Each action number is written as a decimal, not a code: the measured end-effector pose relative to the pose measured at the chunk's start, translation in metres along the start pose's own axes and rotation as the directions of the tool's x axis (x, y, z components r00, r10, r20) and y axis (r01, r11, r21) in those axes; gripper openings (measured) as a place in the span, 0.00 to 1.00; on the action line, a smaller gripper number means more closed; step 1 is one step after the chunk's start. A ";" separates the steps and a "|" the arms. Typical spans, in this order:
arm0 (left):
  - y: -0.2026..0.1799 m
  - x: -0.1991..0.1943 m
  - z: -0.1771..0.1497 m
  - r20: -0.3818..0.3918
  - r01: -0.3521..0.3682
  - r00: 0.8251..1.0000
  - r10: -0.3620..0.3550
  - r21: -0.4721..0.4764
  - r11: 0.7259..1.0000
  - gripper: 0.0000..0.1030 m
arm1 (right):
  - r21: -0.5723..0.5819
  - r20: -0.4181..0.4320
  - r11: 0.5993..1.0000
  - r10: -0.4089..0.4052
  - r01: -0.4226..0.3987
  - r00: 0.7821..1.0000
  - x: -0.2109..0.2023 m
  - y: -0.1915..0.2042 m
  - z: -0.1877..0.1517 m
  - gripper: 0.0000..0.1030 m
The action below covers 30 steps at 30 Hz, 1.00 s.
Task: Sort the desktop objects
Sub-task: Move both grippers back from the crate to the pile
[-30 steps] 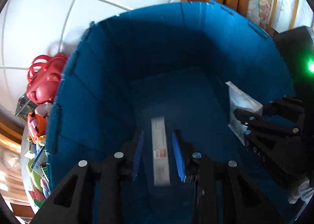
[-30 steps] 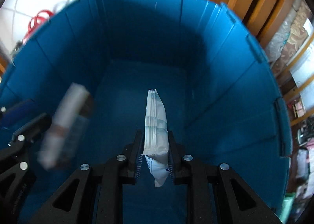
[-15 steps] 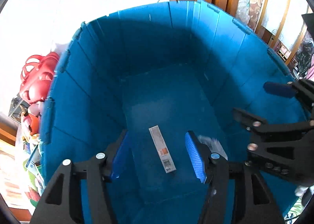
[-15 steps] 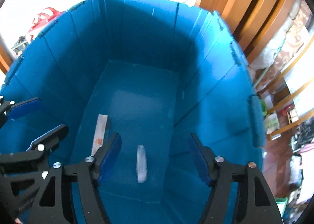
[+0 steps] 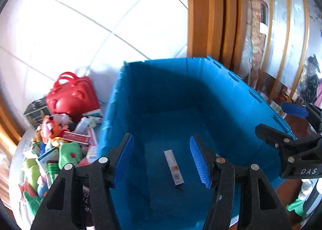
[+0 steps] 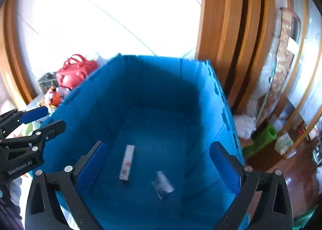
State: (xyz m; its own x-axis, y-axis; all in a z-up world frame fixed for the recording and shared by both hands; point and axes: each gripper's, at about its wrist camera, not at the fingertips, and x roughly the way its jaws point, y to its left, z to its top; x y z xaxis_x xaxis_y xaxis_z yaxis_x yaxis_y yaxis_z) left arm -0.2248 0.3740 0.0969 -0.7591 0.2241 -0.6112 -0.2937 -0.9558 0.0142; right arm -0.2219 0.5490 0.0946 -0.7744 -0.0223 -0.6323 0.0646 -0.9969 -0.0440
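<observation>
**Desktop objects: two in the crate, both grippers empty above it**

Desktop objects so far sorted amount to two. A slim white box with an orange mark lies flat on the floor of the blue crate, and the right wrist view shows a small clear packet lying just beside it, slightly blurred, apart from the box. Both rest loose on the crate floor; nothing touches them.

Judging by that, the drop-off step looks finished and the step in hand is the turn back for more. The unsorted pile sits on the table outside the crate's left wall: a red handled case, soft toys, small cartons and packets heaped together. The next move calls for carrying each gripper clear of the crate wall, over to that heap, and choosing one item that stands free enough for the fingers to close around without dragging its neighbours.

The left gripper hangs above the crate with its blue pads spread and nothing between them except the view down to the box far below. The right gripper is spread wider, its jaws opening at this moment, also empty; the packet lies well beneath it, untouched.
</observation>
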 end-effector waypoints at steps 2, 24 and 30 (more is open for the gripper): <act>0.009 -0.010 -0.010 0.015 -0.024 1.000 0.025 -0.021 0.999 0.56 | -0.003 0.033 1.000 0.006 -0.006 0.999 -0.009 0.010 -0.006 1.00; 0.264 -0.098 -0.173 -0.113 -0.515 0.854 0.508 -0.332 0.791 0.67 | -0.221 0.138 0.900 0.411 -0.377 0.901 -0.021 0.226 -0.029 1.00; 0.343 -0.099 -0.230 -0.206 -0.564 0.825 0.526 -0.340 0.752 0.67 | -0.254 0.077 0.871 0.452 -0.421 0.889 -0.008 0.296 -0.042 1.00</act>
State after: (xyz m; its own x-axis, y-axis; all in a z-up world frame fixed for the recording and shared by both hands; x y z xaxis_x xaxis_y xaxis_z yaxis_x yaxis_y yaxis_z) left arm -0.1163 -0.0196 -0.0196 -0.6609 -0.3567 -0.6603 0.4051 -0.9102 0.0863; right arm -0.1698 0.2569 0.0544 -0.7071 -0.4763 -0.5226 0.5424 -0.8395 0.0313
